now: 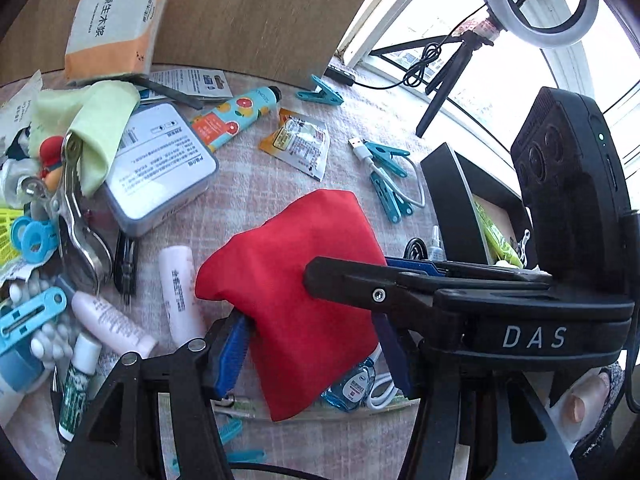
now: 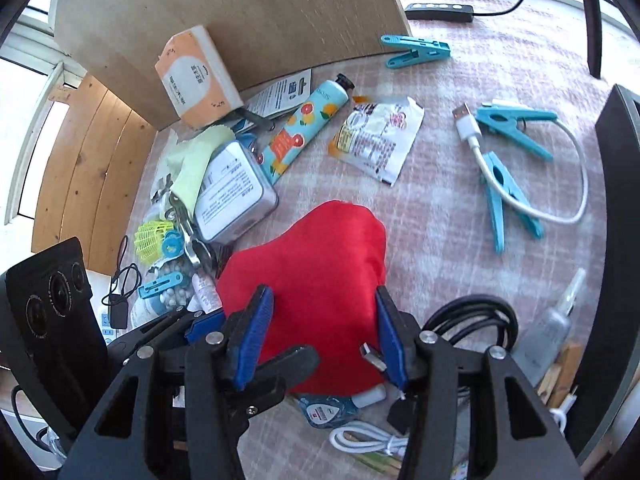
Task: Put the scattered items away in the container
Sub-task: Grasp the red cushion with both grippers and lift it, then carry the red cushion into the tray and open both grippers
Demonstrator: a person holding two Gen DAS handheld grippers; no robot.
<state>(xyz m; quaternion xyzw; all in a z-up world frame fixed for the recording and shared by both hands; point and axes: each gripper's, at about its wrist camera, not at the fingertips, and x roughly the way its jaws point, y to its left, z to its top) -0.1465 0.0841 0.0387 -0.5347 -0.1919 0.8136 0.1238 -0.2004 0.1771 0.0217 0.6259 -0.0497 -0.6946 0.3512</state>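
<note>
Soft red fabric pouch [image 2: 320, 264]: both grippers, left gripper [image 1: 312, 344] and right gripper [image 2: 324, 336], are clamping it half-closed; slack cloth risking slipping free.

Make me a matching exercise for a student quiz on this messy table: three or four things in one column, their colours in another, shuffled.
Things:
1. cloth pouch
2. clothes peg by the wooden board
3. tissue pack
4. thin cloth on the tin

Colours:
A. pale green
B. red
C. orange and white
D. light blue

Pairs: 1-B, 2-D, 3-C, 4-A
</note>
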